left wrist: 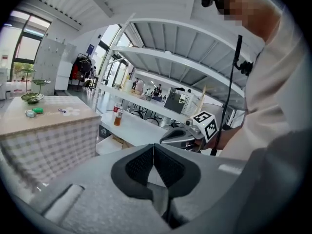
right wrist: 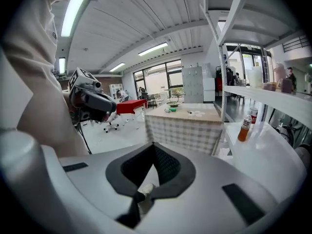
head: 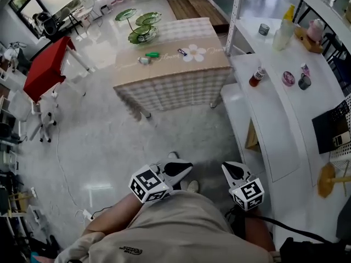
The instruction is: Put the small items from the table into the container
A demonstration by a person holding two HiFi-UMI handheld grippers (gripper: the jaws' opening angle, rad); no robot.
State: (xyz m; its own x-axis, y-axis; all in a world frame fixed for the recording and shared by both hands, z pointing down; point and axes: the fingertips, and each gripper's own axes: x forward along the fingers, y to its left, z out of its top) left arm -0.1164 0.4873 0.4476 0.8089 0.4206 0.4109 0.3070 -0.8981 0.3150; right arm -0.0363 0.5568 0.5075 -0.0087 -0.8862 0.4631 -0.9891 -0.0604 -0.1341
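Observation:
A table under a checked cloth (head: 170, 84) stands far ahead across the floor. On it lie small items: a green one (head: 153, 54), a white and green one (head: 143, 61) and a dark one (head: 182, 52). A tiered green glass dish (head: 141, 27) stands at the table's far left corner. Both grippers are held close to the person's body, far from the table. My left gripper (head: 188, 168) is shut with nothing in it, its pads meeting (left wrist: 154, 149). My right gripper (head: 226, 167) is likewise shut and empty (right wrist: 153, 149). The table and its items (right wrist: 170, 110) show small in the right gripper view.
A long white counter (head: 274, 114) runs down the right side, bearing a brown bottle (head: 256, 76), cups and a laptop (head: 332, 125). A shelf post (head: 233, 18) stands beside the table. A red table (head: 46, 67) and chairs are at the left. Pale floor lies between me and the table.

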